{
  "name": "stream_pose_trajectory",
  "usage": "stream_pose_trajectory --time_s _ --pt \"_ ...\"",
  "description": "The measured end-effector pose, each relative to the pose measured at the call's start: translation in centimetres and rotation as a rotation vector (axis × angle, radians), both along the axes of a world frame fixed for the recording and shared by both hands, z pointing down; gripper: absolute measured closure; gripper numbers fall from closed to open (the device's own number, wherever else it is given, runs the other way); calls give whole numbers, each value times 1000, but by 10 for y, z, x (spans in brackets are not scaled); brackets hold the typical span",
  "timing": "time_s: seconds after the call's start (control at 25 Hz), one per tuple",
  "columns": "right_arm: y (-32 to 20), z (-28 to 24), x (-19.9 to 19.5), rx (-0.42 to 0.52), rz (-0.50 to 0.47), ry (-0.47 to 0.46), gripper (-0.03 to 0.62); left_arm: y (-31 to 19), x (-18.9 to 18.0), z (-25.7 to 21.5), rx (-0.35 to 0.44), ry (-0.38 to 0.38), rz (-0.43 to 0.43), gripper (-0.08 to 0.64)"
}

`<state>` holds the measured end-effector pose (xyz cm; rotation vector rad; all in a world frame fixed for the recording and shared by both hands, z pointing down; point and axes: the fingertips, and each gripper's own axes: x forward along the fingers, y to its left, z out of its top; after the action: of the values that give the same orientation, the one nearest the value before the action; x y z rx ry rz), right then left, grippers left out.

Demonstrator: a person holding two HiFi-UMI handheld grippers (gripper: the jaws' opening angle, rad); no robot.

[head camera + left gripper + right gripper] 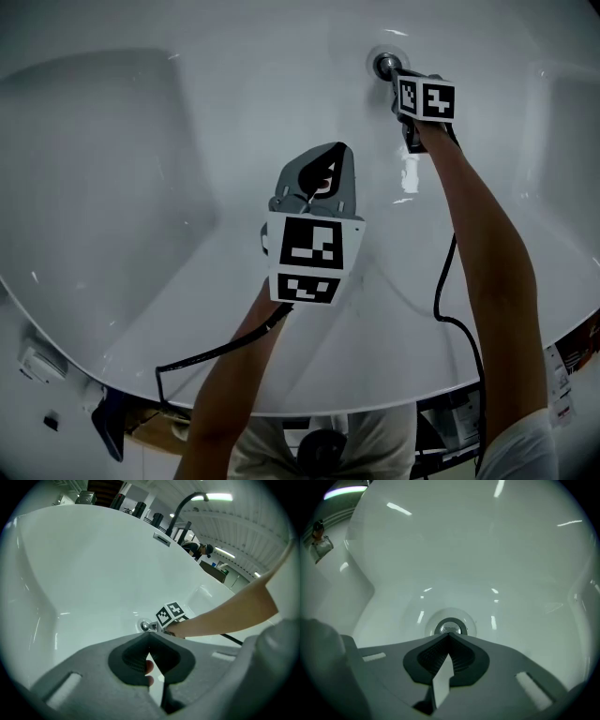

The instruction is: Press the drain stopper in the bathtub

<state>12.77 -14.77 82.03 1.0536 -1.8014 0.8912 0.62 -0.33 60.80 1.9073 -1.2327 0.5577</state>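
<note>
1. Left gripper (335, 150), a grey two-jaw claw with a black-and-white marker cube, is nearest the head camera. It hangs over the middle of the tub floor, well apart from the drain. Its jaws are pressed together with nothing between them, and a fingertip (148, 668) shows through the gap behind the pads.
2. At the far end of the floor sits the round chrome drain stopper (384, 64) in a shallow circular dip.
3. The right gripper (395, 73), of the same grey make, is stretched out to the stopper. Its jaws are closed and empty, and the joined tips reach the stopper's near edge. In the right gripper view those tips cover the lower rim of the stopper, so contact cannot be confirmed.
4. From the left gripper view, the right gripper's marker cube (170, 614) and the person's bare right forearm (225, 616) lie just beside the stopper and hide the floor to its right.
5. Around all this curves the glossy white oval bathtub (131, 187), streaked with light reflections.
6. A black cable (439, 292) trails from the right arm across the floor, and a second black cable (217, 351) runs back from the left gripper to the near rim.
7. Beyond the far rim stand a dark curved spout (183, 506) and a small rectangular metal plate (162, 538).
</note>
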Motion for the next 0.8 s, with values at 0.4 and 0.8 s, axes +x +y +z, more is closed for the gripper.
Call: stream_pose_trajectory --time_s 0.4,0.8 --pt "31 -71 -11 71 53 -83 592 11 3 -57 32 11 29 561" --pt "37 -186 -16 165 59 -84 591 40 5 -150 48 10 83 561"
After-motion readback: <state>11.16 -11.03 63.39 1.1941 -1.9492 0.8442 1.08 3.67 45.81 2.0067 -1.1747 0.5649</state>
